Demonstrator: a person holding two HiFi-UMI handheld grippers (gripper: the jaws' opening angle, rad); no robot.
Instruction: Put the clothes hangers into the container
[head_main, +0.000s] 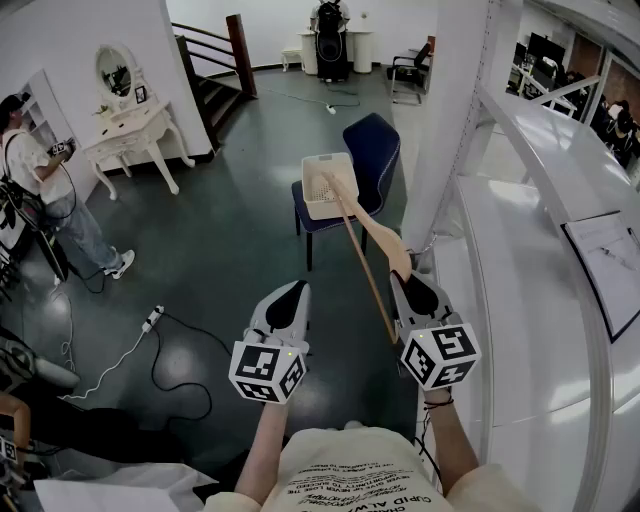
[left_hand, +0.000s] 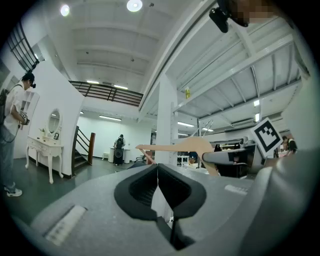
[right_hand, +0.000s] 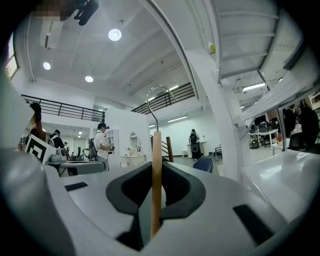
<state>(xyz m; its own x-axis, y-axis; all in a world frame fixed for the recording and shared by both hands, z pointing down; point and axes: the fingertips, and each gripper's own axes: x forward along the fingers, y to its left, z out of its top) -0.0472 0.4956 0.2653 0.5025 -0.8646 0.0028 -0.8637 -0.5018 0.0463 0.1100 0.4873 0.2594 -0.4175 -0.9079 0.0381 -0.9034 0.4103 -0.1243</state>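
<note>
My right gripper (head_main: 404, 276) is shut on a wooden clothes hanger (head_main: 364, 236). The hanger reaches forward and up from the jaws, and its far end lies over a white perforated container (head_main: 312, 206) standing on a blue chair (head_main: 376, 148). In the right gripper view, the hanger's flat wooden body (right_hand: 156, 190) stands upright between the pads of the right gripper (right_hand: 156, 170), with its metal hook (right_hand: 155, 98) on top. My left gripper (head_main: 294, 292) hangs beside it over the floor, shut with nothing in it (left_hand: 158, 168). The hanger (left_hand: 185, 146) also shows in the left gripper view.
A white table (head_main: 530, 250) and a white pillar (head_main: 440, 150) run along the right. A person (head_main: 40, 190) stands at the far left by a white dressing table (head_main: 135, 135). Cables and a power strip (head_main: 152, 320) lie on the dark floor. Stairs rise at the back.
</note>
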